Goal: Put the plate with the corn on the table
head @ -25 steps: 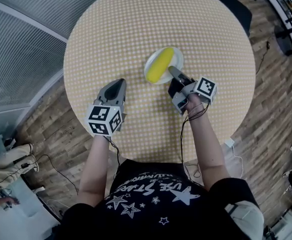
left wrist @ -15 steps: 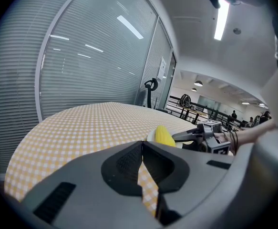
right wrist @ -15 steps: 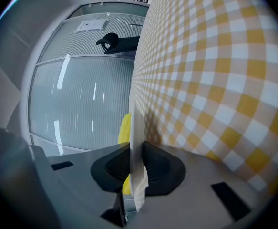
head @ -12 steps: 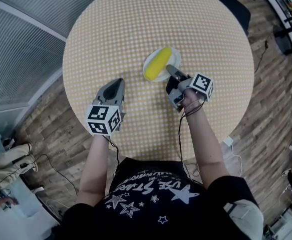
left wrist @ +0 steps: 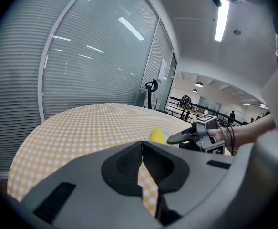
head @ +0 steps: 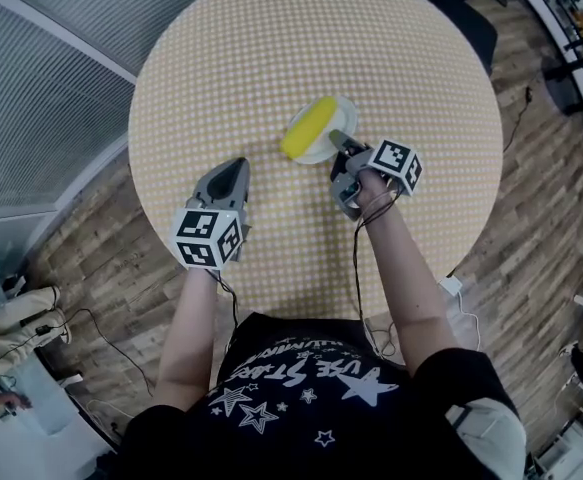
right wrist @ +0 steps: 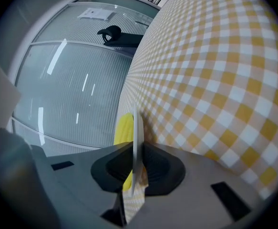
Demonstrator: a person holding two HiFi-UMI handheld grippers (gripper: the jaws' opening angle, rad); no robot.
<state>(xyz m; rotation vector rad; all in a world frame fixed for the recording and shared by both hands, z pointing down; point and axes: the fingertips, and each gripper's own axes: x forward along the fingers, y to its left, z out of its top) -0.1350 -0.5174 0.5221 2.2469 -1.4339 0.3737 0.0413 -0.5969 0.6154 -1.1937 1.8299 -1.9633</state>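
Note:
A small white plate [head: 333, 118] carries a yellow corn cob [head: 306, 129] over the middle of the round checked table [head: 271, 48]. My right gripper [head: 339, 139] is shut on the plate's near rim. In the right gripper view the plate [right wrist: 135, 128] shows edge-on between the jaws, with the corn [right wrist: 124, 130] behind it. I cannot tell whether the plate touches the cloth. The corn lies toward the plate's left edge. My left gripper [head: 233, 166] hovers over the table's near left part, shut and holding nothing. The left gripper view shows the corn [left wrist: 158, 136] and the right gripper [left wrist: 181, 136] ahead.
A glass wall with blinds [head: 31, 78] curves round the table's left side. Wood floor [head: 531, 168] surrounds the table, with cables [head: 101, 328] at the lower left. A dark chair [head: 466, 13] stands at the table's far right edge.
My right gripper has carried the plate a little farther over the table and to the left. The corn now sits nearer the plate's left edge. The left gripper has stayed put.

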